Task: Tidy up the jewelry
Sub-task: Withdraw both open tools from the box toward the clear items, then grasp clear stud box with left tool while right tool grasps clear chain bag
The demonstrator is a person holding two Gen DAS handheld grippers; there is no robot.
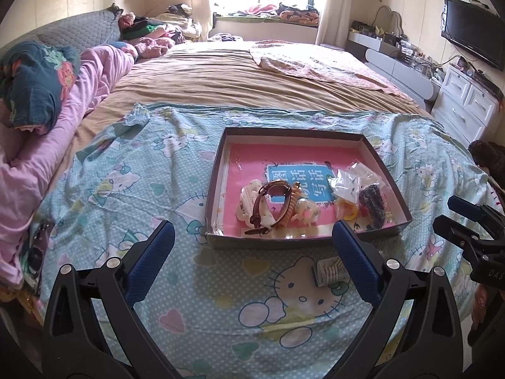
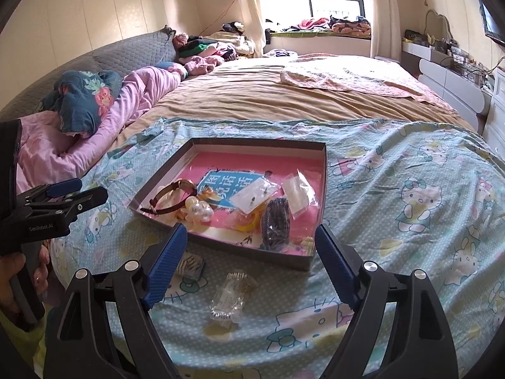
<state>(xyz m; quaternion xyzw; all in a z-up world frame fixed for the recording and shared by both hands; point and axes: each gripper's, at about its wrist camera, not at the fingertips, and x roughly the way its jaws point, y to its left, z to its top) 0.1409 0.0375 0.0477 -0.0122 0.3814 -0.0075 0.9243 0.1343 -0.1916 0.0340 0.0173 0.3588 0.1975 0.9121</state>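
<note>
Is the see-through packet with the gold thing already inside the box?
No, the clear packet lies on the blanket, outside the box.

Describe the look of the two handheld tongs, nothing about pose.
Both tongs, left and right, share black angular frames, silver pivot bolts and blue textured finger pads. The left body carries white "GenRobot.AI" lettering. No cables or sleeves are visible.
</note>
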